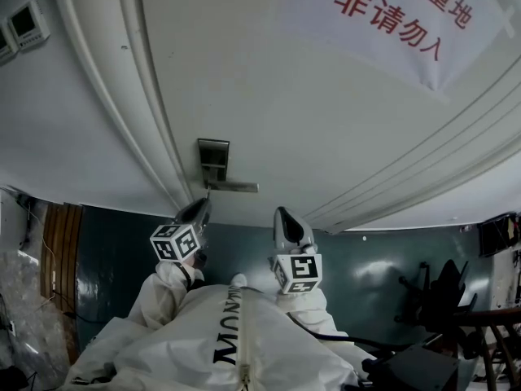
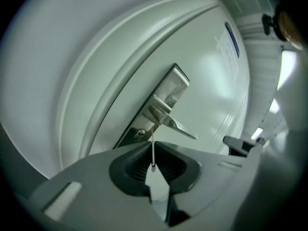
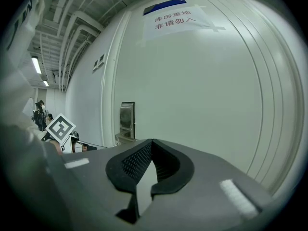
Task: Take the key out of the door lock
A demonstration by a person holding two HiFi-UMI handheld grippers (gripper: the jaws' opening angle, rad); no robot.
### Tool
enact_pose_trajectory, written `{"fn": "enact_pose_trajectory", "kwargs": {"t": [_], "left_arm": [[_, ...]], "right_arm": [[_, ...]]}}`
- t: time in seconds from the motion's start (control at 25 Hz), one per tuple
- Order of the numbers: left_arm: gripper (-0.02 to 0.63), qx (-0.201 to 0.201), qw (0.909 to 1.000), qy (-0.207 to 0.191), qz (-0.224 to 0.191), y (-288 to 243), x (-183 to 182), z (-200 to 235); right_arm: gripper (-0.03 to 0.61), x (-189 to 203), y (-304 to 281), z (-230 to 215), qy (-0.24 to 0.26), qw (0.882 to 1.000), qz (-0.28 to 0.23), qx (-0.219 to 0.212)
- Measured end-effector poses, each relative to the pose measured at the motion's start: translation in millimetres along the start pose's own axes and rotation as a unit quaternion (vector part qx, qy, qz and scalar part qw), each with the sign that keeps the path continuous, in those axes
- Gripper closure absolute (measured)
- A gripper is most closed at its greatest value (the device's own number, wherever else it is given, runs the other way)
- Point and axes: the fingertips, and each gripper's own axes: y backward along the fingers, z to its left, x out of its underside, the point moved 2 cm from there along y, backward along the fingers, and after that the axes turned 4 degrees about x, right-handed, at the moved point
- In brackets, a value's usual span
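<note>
White door (image 1: 326, 120), slim pale key (image 2: 153, 150)

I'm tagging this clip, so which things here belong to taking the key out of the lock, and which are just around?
Job: key, edge-on in the shut left gripper; lock plate; door handle.
Just around: right gripper, shut and empty; paper notice.

key (image 2: 153, 154) in left claw (image 2: 152, 144), door lock (image 2: 166, 97) just ahead

Paper notice (image 1: 391, 15) with red print, top right. Wall panels (image 1: 27, 21) top left. Dark chair (image 1: 448, 287) lower right on green floor (image 1: 122, 243).
</note>
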Motion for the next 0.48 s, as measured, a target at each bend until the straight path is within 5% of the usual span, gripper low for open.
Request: {"fn": "enact_pose_trajectory", "kwargs": {"t": [0.16, 0.32, 0.48], "left_arm": [[0.591, -0.058, 0.9898, -0.129, 0.013, 5, -3, -8], [0.591, -0.105, 0.9640, -0.243, 0.029, 12, -8, -12], [0.591, -0.137, 0.9409, -0.307, 0.040, 19, -13, -12]], "right_arm": [[0.578, 1, -2, -3, 0.000, 1.000, -0.003, -0.010], [0.578, 2, -6, -1, -0.007, 1.000, -0.003, -0.020], [0.578, 4, -9, 4, -0.011, 0.999, -0.005, -0.032]]}}
